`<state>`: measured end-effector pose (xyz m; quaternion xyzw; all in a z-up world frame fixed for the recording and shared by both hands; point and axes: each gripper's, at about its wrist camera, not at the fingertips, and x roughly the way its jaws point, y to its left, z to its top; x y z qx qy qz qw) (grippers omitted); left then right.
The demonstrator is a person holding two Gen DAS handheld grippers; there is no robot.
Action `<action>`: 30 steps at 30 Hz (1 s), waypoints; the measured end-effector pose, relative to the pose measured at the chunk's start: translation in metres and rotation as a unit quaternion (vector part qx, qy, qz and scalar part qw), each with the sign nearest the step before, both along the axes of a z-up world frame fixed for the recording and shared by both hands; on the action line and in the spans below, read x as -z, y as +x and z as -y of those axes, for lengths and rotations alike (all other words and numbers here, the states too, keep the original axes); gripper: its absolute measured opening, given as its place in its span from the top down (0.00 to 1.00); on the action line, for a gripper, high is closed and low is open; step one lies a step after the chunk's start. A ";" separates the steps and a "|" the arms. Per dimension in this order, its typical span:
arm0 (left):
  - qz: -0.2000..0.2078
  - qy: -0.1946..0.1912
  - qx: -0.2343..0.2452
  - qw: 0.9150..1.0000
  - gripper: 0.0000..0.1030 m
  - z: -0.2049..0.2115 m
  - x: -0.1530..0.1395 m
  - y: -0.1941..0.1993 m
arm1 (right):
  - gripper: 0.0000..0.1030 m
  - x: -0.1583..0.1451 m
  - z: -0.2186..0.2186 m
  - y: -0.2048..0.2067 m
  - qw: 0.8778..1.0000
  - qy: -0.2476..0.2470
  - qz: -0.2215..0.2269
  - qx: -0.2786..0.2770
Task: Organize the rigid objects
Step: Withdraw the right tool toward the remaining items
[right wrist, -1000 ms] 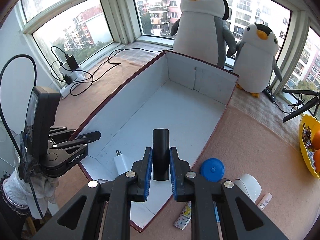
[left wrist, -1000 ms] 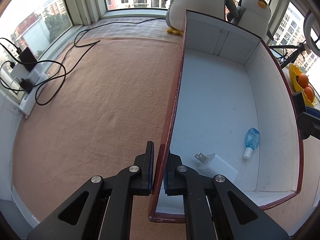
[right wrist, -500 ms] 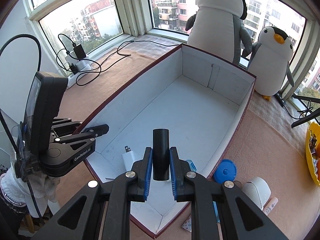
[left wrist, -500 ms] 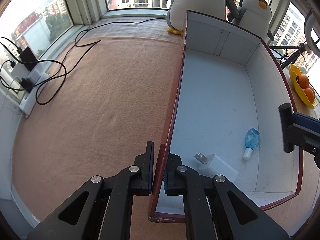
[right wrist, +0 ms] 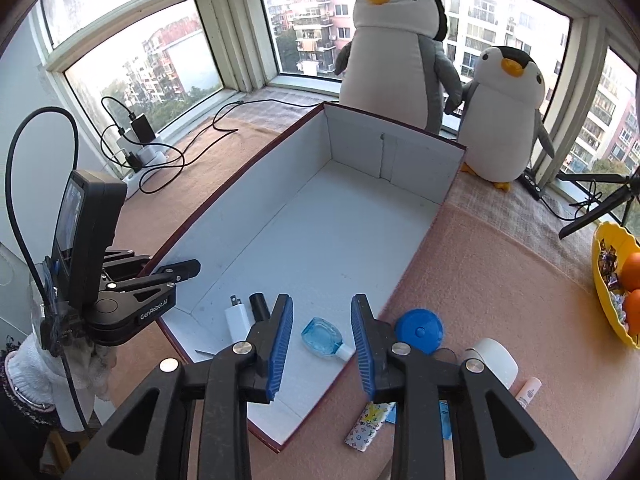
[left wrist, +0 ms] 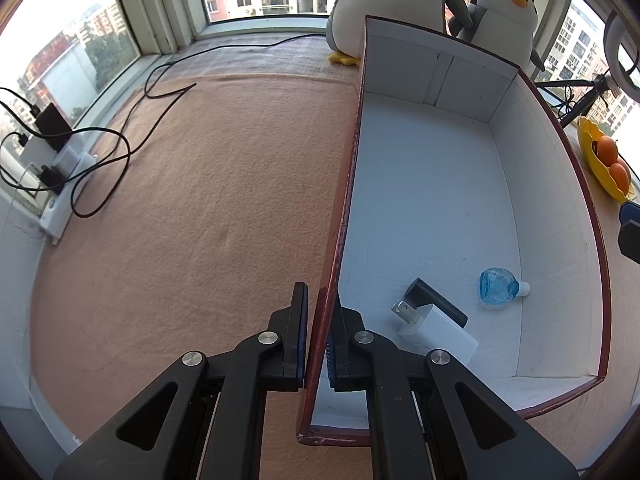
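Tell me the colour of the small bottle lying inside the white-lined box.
The small bottle is clear blue with a white cap, seen best in the right wrist view.

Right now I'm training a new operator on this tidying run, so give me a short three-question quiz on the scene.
1. True or false: the black cylinder lies inside the box beside the white charger.
2. What is the left gripper clamped on?
A. the box wall
B. the blue bottle
C. a cable
3. Fill in: the right gripper fingers stand ____, with nothing between them.

Key: 1 true; 2 A; 3 open
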<state>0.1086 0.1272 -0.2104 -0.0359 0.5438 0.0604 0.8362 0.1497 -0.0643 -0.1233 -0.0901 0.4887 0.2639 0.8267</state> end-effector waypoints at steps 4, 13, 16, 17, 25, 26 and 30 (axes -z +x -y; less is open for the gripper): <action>-0.003 0.007 0.009 1.000 0.94 0.002 0.000 0.001 | 0.69 -0.002 0.031 0.007 0.999 0.004 0.001 0.044; -0.012 0.017 0.029 0.999 0.94 0.005 0.001 0.003 | 0.65 0.004 0.108 0.016 0.987 -0.001 -0.002 0.163; -0.015 0.025 0.041 0.999 0.94 0.008 0.000 0.004 | 0.65 0.010 0.134 0.015 0.979 0.004 -0.014 0.205; -0.015 0.028 0.045 0.998 0.94 0.009 0.001 0.004 | 0.65 0.013 0.142 0.015 0.976 0.003 -0.016 0.219; -0.018 0.032 0.073 0.997 0.94 0.010 0.000 0.007 | 0.65 0.045 0.187 0.017 0.955 0.019 -0.065 0.289; -0.018 0.033 0.076 0.996 0.94 0.010 0.000 0.007 | 0.65 0.050 0.189 0.016 0.953 0.020 -0.071 0.295; -0.018 0.038 0.088 0.995 0.94 0.012 -0.001 0.006 | 0.65 0.067 0.196 0.019 0.945 0.023 -0.091 0.315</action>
